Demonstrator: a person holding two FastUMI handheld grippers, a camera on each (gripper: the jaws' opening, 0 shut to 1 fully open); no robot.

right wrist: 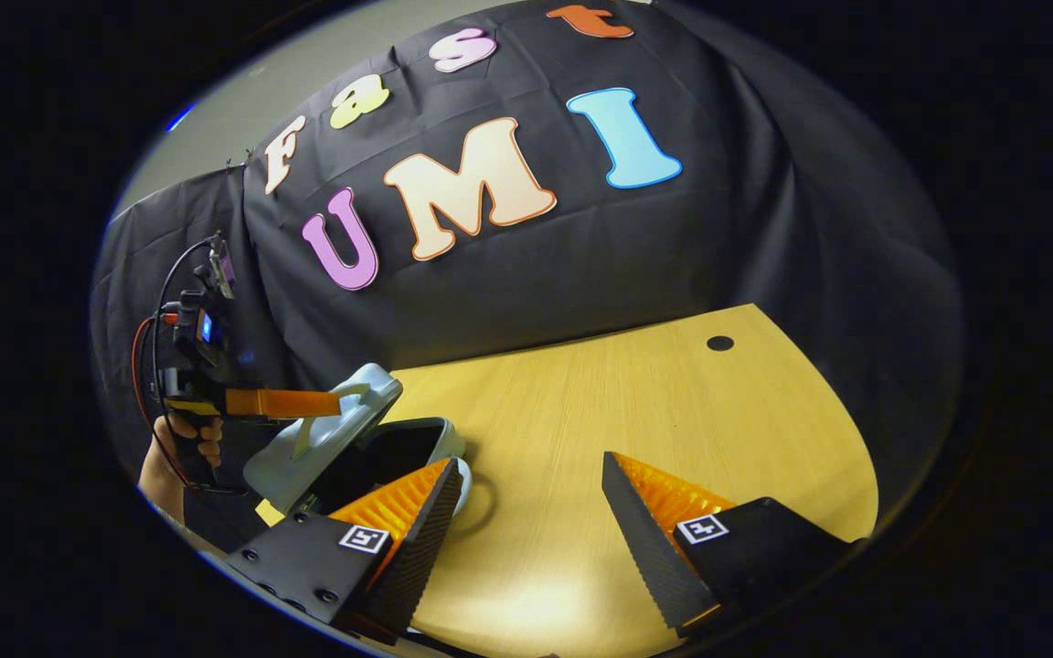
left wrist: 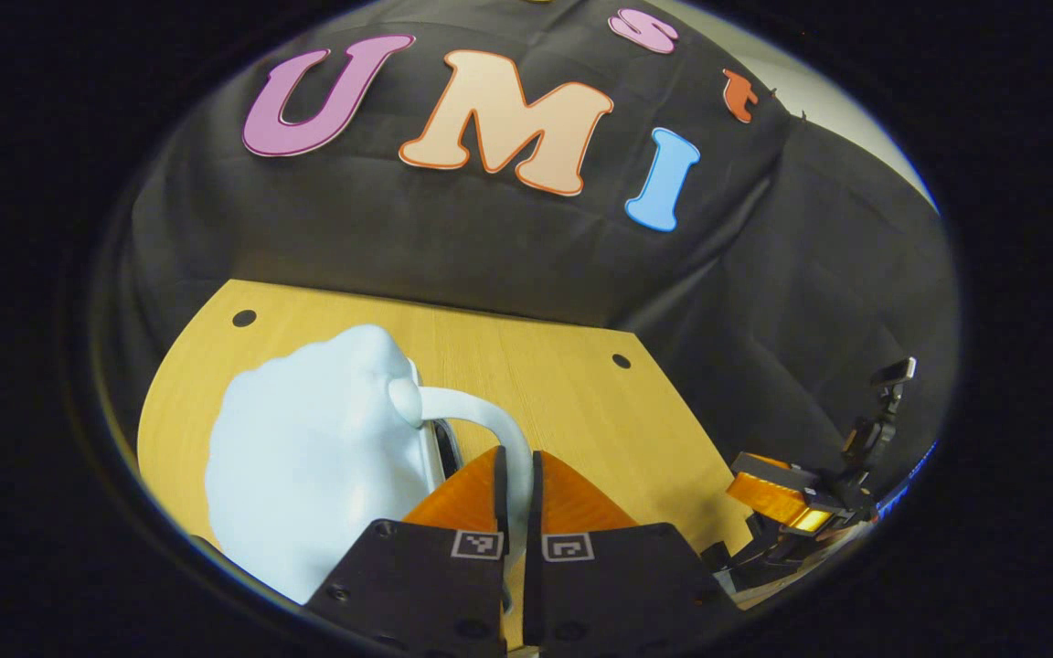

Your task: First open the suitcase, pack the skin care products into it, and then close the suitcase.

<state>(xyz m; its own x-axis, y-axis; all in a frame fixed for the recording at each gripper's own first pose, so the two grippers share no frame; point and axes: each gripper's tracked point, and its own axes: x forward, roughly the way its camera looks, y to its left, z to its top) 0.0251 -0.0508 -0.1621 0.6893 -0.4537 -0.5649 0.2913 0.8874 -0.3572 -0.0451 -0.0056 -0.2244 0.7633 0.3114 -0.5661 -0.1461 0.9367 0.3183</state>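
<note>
The left claw (left wrist: 517, 484) is clamping the handle (left wrist: 490, 425) of the pale blue suitcase (left wrist: 316, 457), sitting partly open at the surface's (right wrist: 627, 411) left side; the right claw (right wrist: 526, 512) is hanging apart nearby.

Dim booth, strong fisheye bend at the edges.
Overhead glare pools on the surface (right wrist: 526, 603); the pale suitcase (left wrist: 307, 466) looks washed out, focus sharp.

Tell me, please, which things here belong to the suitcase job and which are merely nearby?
Job:
- light blue suitcase, partly open
- suitcase handle, pinched by left tool
- right tool, open over the table

Nearby:
- wooden table
- black cloth wall
</note>
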